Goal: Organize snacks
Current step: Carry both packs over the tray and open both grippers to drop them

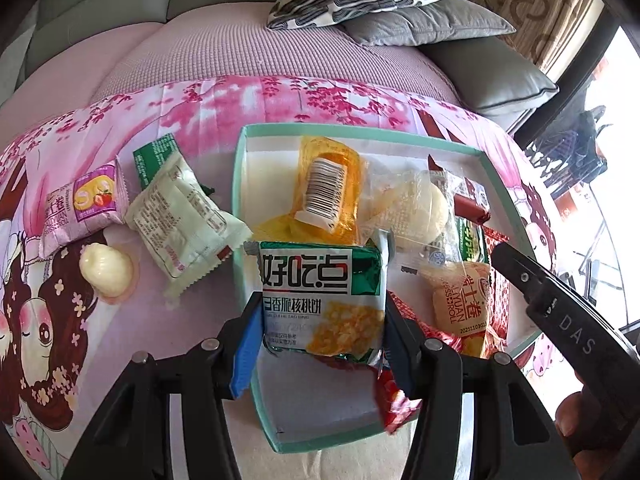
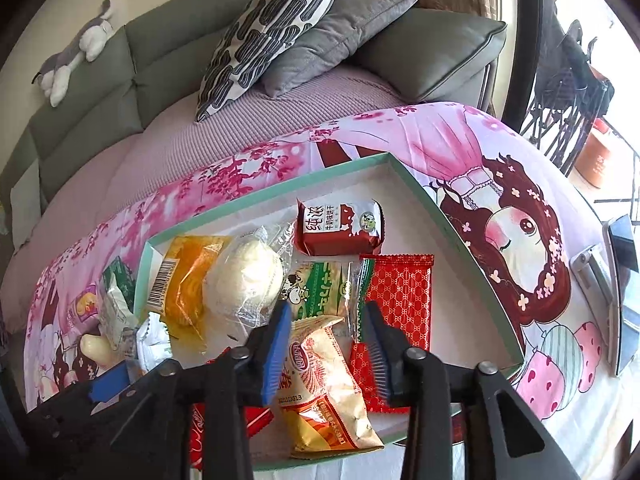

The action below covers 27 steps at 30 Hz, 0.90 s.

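Left gripper [image 1: 324, 320]: clenched on the green biscuit pack [image 1: 324, 300], one blue pad on each side of it, held above the near part of the tray [image 1: 240, 184]
Right gripper [image 2: 326, 344]: released; its fingers stand apart on either side of the swiss roll pack [image 2: 326, 380], which lies flat in the tray with a gap to each pad
Tray: one, mint-rimmed and white inside, under both pairs of fingers
Beyond the left fingers, in the tray: one orange jelly cup [image 1: 326, 184] with a barcode label, one clear-wrapped white bun [image 1: 416, 204]
Right of the left fingers: the swiss roll pack, with red wrappers beneath it
Left of the left fingers, outside the tray on the pink cloth [image 1: 200, 100]: three snacks, namely one pink roll pack [image 1: 86, 204], one pale green pack [image 1: 180, 216], one white jelly [image 1: 106, 268]
Beyond the right fingers: one dark red biscuit pack [image 2: 340, 226], one green-and-white pack [image 2: 320, 288]
Right of the right fingers: one red patterned pack [image 2: 400, 304], flat in the tray
Cushions [image 2: 320, 32]: three on the sofa, well beyond the fingers
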Tool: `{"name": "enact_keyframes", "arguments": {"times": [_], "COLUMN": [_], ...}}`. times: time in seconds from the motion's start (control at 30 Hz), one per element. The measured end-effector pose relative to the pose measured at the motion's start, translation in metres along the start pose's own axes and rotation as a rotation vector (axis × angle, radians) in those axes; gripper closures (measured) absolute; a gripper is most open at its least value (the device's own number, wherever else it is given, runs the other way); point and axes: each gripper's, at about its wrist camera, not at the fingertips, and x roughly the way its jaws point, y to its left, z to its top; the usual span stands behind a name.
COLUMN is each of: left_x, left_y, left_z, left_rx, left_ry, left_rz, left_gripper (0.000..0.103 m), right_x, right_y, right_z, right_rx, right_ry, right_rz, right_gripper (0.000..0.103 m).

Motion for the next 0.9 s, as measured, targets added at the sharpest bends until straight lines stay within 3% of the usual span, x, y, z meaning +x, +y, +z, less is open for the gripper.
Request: {"name": "enact_keyframes", "arguments": {"times": [0.03,0.17,0.4,0.63,0.9], "left_x": [0.003,0.011,0.017,0.016,0.006], "left_y": [-0.002,-0.011,-0.016,-0.012,-0.009], "left_z": [-0.001,-0.006,-0.006,-0.003,0.001], "left_rx": [0.004,0.025,0.038,0.024,0.007], "left_ry": [0.008,0.036,0.052,0.048,0.014], "left_rz": [-0.002,-0.008,0.000,0.020,0.016], "left_gripper": [0.046,0.046,0.046,0.039,0.030], "right_x": [0.000,0.001,0.007,0.010,0.010], "right_y": [0.000,0.001,0.001,0.004,0.003], "right_z": [0.000,0.000,-0.001,-0.004,-0.003], "right_rx": [-0.001,-0.006,-0.018,-0.036,-0.025], "right_ry": [0.000,0.007,0.037,0.046,0.047], "right_rz": [-0.004,-0.014,-0.034,-0.055,-0.057], "right_gripper": [0.043,0.040,0.021,0.002,0.000]}}
